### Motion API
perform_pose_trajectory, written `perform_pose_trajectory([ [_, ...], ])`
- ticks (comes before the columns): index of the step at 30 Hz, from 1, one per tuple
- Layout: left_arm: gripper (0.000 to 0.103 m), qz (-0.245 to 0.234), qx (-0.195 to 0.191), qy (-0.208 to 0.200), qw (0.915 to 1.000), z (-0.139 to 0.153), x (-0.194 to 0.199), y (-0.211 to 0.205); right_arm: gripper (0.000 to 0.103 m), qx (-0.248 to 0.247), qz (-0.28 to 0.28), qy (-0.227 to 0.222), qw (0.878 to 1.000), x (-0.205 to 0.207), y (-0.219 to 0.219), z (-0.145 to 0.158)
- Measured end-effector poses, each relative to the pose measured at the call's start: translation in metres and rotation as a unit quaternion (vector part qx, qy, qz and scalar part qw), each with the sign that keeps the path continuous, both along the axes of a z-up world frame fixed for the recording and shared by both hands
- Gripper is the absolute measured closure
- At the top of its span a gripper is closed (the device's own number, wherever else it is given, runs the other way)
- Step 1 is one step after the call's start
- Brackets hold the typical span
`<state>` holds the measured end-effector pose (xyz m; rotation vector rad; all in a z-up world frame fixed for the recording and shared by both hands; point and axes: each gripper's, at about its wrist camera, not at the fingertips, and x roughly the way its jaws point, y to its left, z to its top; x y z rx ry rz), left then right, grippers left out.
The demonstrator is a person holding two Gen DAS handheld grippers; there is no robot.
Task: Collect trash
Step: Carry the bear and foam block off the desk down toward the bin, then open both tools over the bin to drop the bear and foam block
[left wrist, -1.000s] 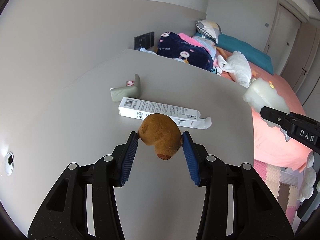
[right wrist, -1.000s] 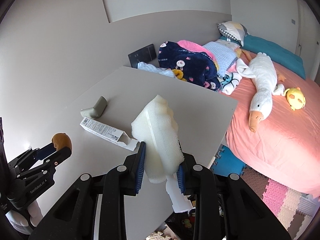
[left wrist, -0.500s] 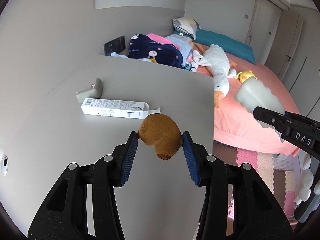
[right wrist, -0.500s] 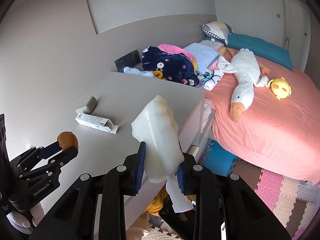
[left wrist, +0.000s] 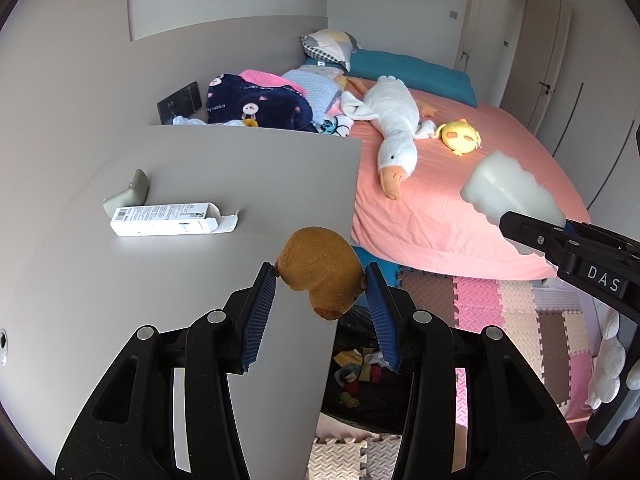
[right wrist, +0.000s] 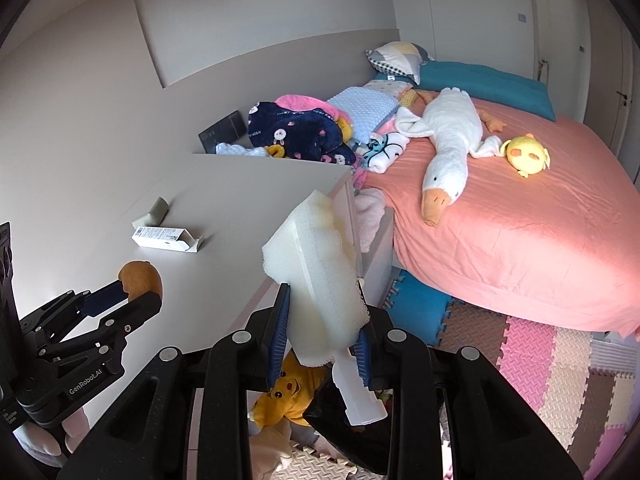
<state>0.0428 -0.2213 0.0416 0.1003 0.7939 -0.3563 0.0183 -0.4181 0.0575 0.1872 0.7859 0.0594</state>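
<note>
**Both hand-held grippers loaded at the desk edge**

The left hand-held gripper (left wrist: 320,300) is clamped on a brown spongy lump (left wrist: 320,276), its blue pads pressing either side; the lump hangs over the front corner of the grey desk (left wrist: 200,168). The right hand-held gripper (right wrist: 322,332) grips a white foam block (right wrist: 316,276) that stands tall between its pads, held just past the desk's edge above the floor. Below it lie a black bag (right wrist: 352,432) and a yellow garment (right wrist: 288,396); whether the garment is in the bag cannot be told.

On the desk, well apart from both grippers, a white carton (left wrist: 164,219) lies flat with its end flap open, and a small grey-green wrapper (left wrist: 128,196) sits just behind it. Beyond the desk is a bed with a pink sheet (right wrist: 520,220) carrying a white goose plush (right wrist: 448,144) and a yellow chick toy (right wrist: 526,154). Foam mats (left wrist: 500,320) cover the floor.
</note>
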Motion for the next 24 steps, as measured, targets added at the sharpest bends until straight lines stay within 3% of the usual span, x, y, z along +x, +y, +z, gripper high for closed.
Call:
perform_pose_trajectory([
  [24,0.057,-0.100,0.013,0.011,0.9949,-0.011,-0.023,-0.082,0.072,-0.001,-0.100,0.003,0.995,-0.049,-0.076,-0.009],
])
